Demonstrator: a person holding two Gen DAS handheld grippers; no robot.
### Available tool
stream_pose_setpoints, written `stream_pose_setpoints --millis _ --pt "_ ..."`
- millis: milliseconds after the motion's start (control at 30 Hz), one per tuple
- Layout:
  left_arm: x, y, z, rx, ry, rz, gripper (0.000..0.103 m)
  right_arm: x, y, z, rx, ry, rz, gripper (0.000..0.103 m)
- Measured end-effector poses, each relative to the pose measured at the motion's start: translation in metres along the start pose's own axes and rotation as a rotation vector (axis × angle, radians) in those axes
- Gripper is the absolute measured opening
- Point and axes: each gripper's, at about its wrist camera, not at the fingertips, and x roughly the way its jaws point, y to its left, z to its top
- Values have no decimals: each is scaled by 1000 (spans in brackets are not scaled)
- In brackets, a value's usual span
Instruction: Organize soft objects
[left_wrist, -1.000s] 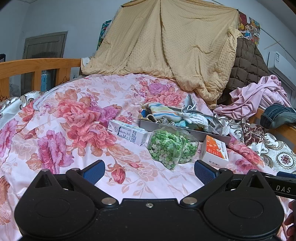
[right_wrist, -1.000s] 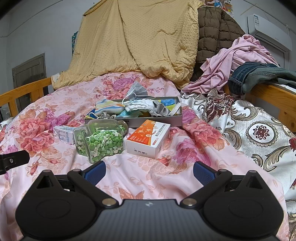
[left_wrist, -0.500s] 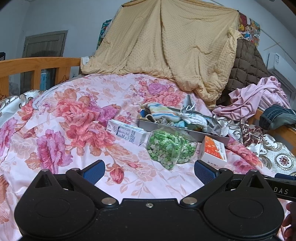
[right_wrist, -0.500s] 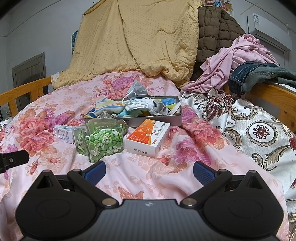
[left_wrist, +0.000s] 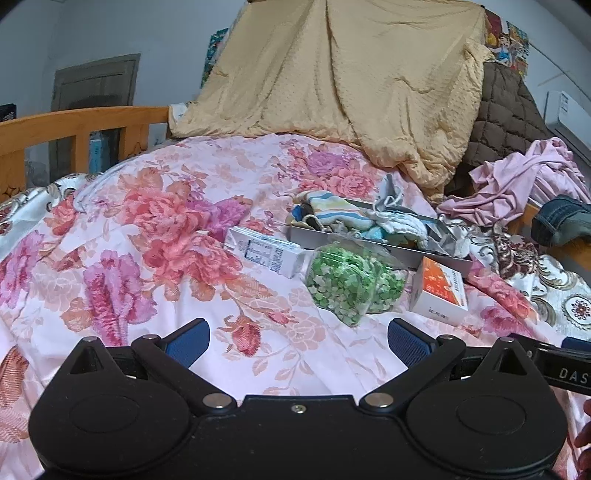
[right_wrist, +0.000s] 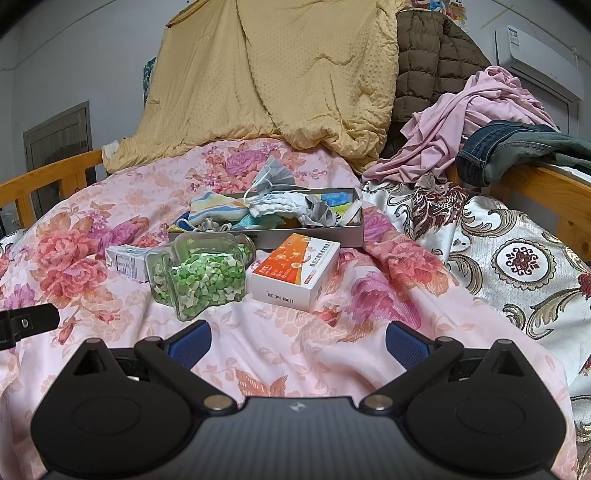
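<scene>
**Soft items heaped in a grey tray on the bed, both grippers empty**

The grey tray (right_wrist: 310, 234) sits on the floral bedspread (right_wrist: 92, 243), holding a jumble of soft things: a striped cloth (right_wrist: 218, 208) at its left end, a white ribbed sock-like piece (right_wrist: 277, 205) in the middle, a grey face mask (right_wrist: 275, 177) leaning over the far rim, and grey and blue-yellow fabric toward the right end. In the left wrist view the same tray (left_wrist: 369, 245) lies right of centre with the striped cloth (left_wrist: 332, 210) spilling over its near-left corner.

Just in front of the tray lie three firmer things: a clear jar of green and white paper stars (right_wrist: 199, 275) on its side, an orange-and-white box (right_wrist: 295, 269) just to its right, and a small white carton (right_wrist: 127, 262) to its left, partly behind the jar.

The left gripper (left_wrist: 298, 341) and the right gripper (right_wrist: 298, 341) both hover low over the bedspread, short of the jar, with jaws spread wide and nothing between them.

Further back, a tan blanket (right_wrist: 273, 81) is draped high, with a brown quilted jacket (right_wrist: 432, 62), pink clothing (right_wrist: 469, 122) and jeans (right_wrist: 509, 144) piled to the right by the wooden bed rail (right_wrist: 554, 188).
</scene>
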Motion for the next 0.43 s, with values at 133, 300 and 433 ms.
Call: stream_pose_setpoints --millis 133,300,433 --pt "1 -1 -1 -2 5 -7 102 0 0 0 0 1 0 103" --pt "0 0 -3 1 6 -15 102 0 0 0 -1 4 1 103" --pt "0 -1 -3 2 6 -20 102 0 0 -1 1 8 1 103"
